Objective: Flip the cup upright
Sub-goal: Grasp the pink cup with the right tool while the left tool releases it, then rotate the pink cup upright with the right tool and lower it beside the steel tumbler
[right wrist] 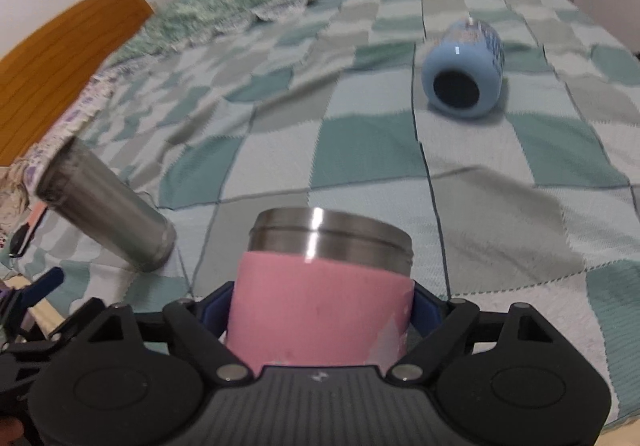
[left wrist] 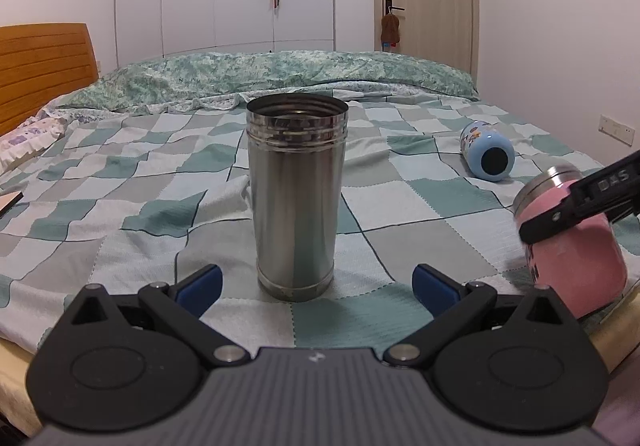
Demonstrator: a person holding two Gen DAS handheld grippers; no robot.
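Observation:
A tall steel cup (left wrist: 296,198) stands upright, mouth up, on the checked bedspread (left wrist: 120,206). My left gripper (left wrist: 316,286) is open just in front of it, fingers apart on either side and not touching. My right gripper (right wrist: 320,310) is shut on a pink cup with a steel rim (right wrist: 320,294), held near the bed's front edge; in the left wrist view the pink cup (left wrist: 572,246) looks tilted at the right. The steel cup (right wrist: 108,206) also shows at the left of the right wrist view. A light blue cup (left wrist: 486,150) lies on its side farther back (right wrist: 464,74).
A rumpled green quilt (left wrist: 280,74) lies along the far side of the bed. A wooden headboard (left wrist: 40,66) is at the left. A flat dark-edged object (left wrist: 10,202) lies at the bed's left edge. Wardrobe and door stand behind.

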